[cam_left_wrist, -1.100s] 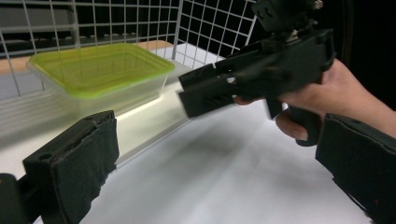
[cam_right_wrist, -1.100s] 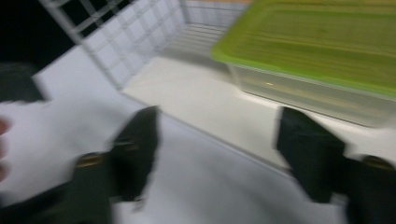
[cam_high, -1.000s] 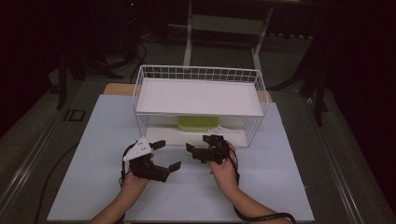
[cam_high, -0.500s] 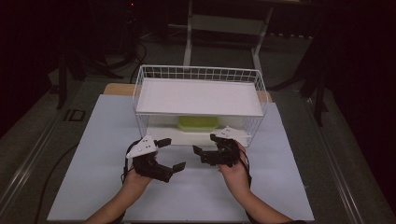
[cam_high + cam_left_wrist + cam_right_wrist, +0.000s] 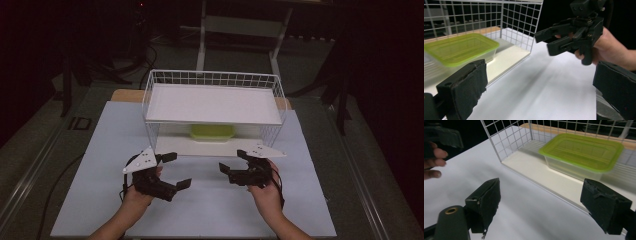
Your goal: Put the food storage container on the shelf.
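Dark room around our white table (image 5: 210, 210), we hold the left gripper (image 5: 170, 170) and right gripper (image 5: 234, 167) with jaws spread and empty, the green-lidded box (image 5: 212, 132) at twelve o'clock on the rack's (image 5: 150, 107) lower shelf, probably light, thin-walled, best pinched across its rim.

Dim overall: the white-covered tabletop (image 5: 210, 200) is lit from above, its surroundings black from 9 to 3 o'clock. Both tool views are motion-blurred, softening the clear lime-lidded plastic box (image 5: 581, 155).
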`<control>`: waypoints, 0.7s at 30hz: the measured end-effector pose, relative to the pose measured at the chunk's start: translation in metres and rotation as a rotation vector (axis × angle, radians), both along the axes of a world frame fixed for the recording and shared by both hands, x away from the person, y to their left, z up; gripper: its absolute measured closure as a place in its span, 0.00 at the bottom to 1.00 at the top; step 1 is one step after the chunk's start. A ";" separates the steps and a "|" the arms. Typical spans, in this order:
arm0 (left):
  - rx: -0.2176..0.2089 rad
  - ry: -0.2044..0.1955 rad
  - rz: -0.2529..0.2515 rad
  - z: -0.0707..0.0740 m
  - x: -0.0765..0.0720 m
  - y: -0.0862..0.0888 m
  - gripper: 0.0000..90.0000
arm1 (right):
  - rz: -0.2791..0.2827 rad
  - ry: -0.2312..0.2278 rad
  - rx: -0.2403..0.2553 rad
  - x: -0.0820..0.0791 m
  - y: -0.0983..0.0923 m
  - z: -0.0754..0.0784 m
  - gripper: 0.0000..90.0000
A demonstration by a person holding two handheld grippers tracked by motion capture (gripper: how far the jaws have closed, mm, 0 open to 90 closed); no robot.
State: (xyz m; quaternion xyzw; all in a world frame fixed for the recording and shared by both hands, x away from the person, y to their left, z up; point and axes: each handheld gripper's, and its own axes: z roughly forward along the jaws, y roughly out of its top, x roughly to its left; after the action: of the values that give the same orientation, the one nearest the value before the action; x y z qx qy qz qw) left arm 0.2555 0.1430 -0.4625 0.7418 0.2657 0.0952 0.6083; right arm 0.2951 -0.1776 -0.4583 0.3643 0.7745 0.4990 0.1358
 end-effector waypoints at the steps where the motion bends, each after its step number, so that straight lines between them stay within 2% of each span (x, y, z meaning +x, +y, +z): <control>1: -0.010 -0.004 0.000 0.000 -0.002 0.002 0.00 | 0.001 0.001 -0.002 -0.001 -0.002 0.000 0.18; 7: 0.000 -0.006 0.012 -0.002 -0.010 0.017 0.00 | 0.006 0.007 -0.001 -0.009 -0.015 -0.002 0.18; 12: 0.013 0.002 0.005 -0.007 -0.018 0.026 0.00 | 0.011 0.017 -0.005 -0.016 -0.028 -0.008 0.18; 16: 0.024 0.006 -0.005 -0.011 -0.023 0.032 0.00 | 0.019 0.008 -0.009 -0.022 -0.037 -0.010 0.18; 21: 0.062 0.004 -0.015 -0.020 -0.026 0.036 0.00 | 0.047 0.007 -0.010 -0.029 -0.048 -0.012 0.19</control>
State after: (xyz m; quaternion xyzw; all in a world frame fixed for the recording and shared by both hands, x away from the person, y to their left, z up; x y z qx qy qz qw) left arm 0.2295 0.1793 -0.4824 0.7624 0.2583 0.0976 0.5853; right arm 0.2660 -0.2253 -0.4708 0.3469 0.7860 0.4968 0.1231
